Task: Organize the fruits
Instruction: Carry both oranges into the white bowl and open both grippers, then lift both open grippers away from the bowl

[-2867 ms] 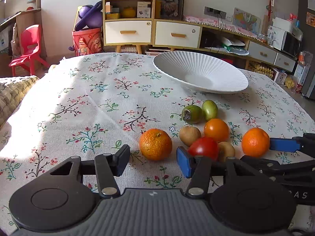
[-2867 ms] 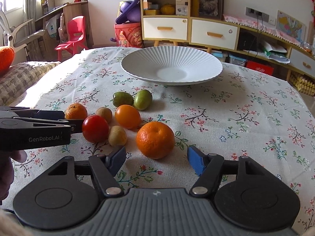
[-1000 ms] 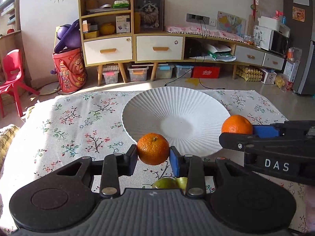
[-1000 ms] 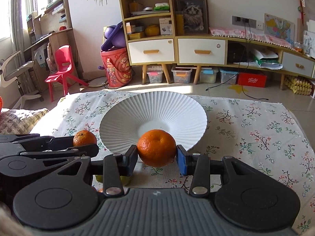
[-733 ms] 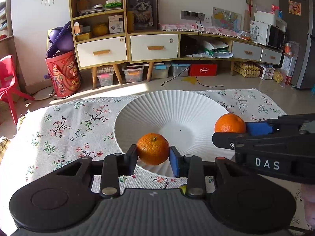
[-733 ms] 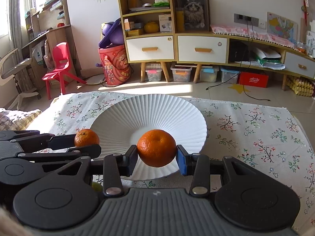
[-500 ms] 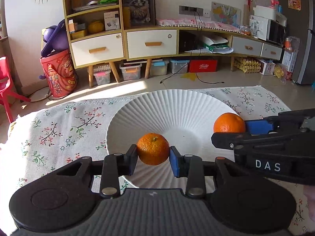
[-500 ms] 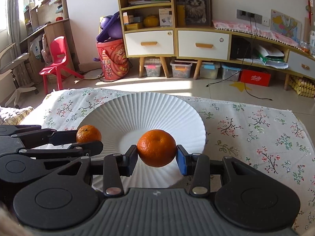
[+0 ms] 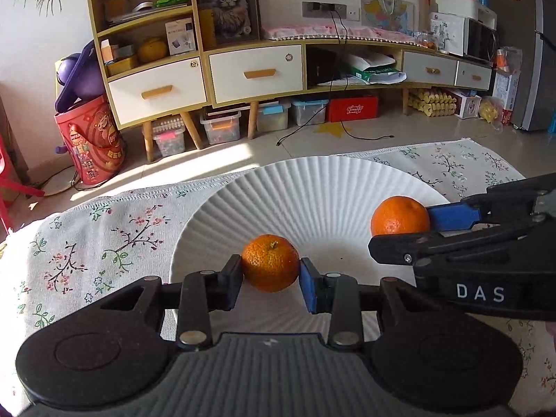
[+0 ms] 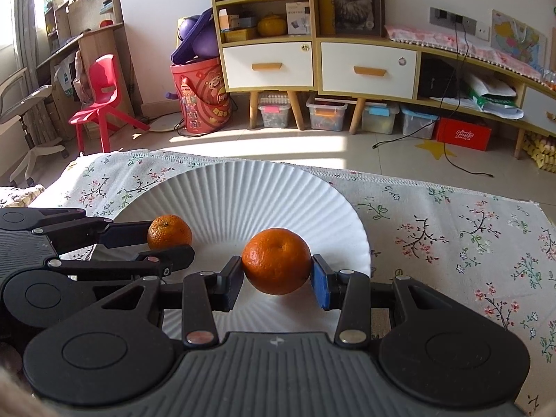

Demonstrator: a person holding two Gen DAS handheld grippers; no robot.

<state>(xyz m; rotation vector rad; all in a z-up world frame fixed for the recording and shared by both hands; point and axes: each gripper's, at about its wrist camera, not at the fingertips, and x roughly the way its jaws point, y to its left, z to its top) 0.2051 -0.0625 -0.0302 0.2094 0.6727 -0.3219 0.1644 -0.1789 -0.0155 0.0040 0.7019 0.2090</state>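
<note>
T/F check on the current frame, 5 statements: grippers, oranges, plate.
1. The left gripper is shut on an orange. True.
2. The right gripper is open and holds nothing. False: it is shut on a second orange.
3. Both oranges are held over the white ribbed plate. True.
4. The plate stands on bare wood. False: it stands on a floral tablecloth.
5. A tomato lies in the plate. False: the only fruit over it is the two held oranges.

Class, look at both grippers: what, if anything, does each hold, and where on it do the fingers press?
The left gripper clamps a small orange across its sides. The right gripper clamps a larger orange the same way. Both hang over the white plate.
</note>
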